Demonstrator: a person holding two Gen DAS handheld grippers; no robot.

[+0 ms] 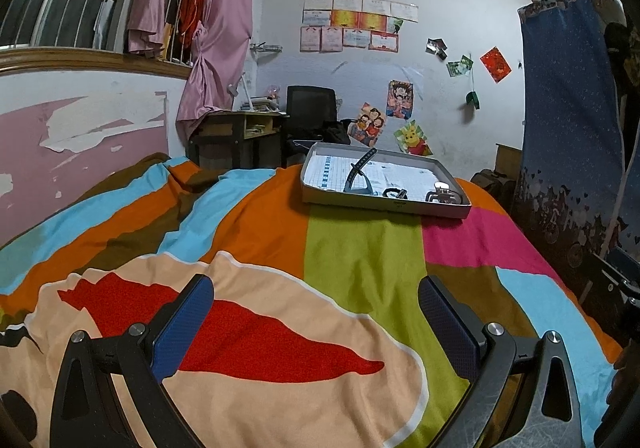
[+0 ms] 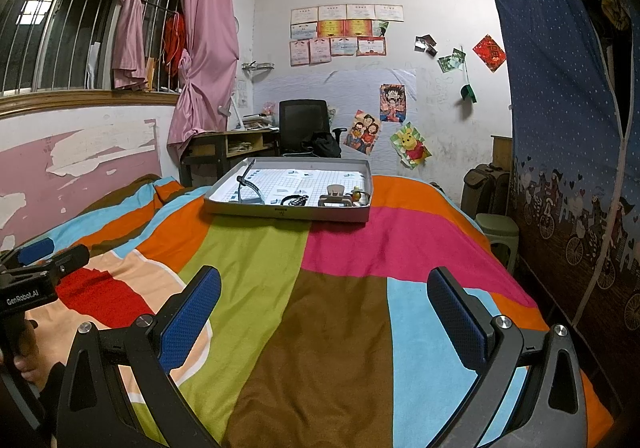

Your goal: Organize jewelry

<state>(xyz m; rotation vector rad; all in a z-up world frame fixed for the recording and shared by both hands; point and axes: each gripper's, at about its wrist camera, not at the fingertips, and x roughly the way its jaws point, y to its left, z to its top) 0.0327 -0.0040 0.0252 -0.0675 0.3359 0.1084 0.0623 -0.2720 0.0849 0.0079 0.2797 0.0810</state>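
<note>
White walls close in a small bedroom, with pink curtains (image 2: 204,27) at a barred window up and to the left of both grippers, and a blue dotted cloth (image 2: 560,95) hanging on the right. Most of the room is filled by a bed (image 2: 340,288) with a blanket of big color blocks: orange, green, pink, brown, light blue and a red shape on peach. Far ahead, past the bed, stand a wooden desk (image 2: 224,145) and a black chair (image 2: 303,119), and papers and cartoon pictures are stuck on the wall. The left gripper (image 1: 316,312) hangs low over the near part of the blanket, above the red and peach patch, with its two blue pads far apart and nothing between them. The right gripper (image 2: 324,308) hangs just beside it over the brown block, also spread wide and holding nothing. Well ahead of both grippers, on the far part of the bed, lies a flat gray tray (image 2: 288,213) with white paper inside. In the tray a dark strap-like piece (image 2: 248,183) stands up at the left side, a black bracelet (image 2: 295,200) lies in the middle by the front wall, and a small silver thing (image 2: 335,196) sits to the right of it. A tiny yellow-green thing (image 2: 357,192) is at the tray's right side, too small to name.
</note>
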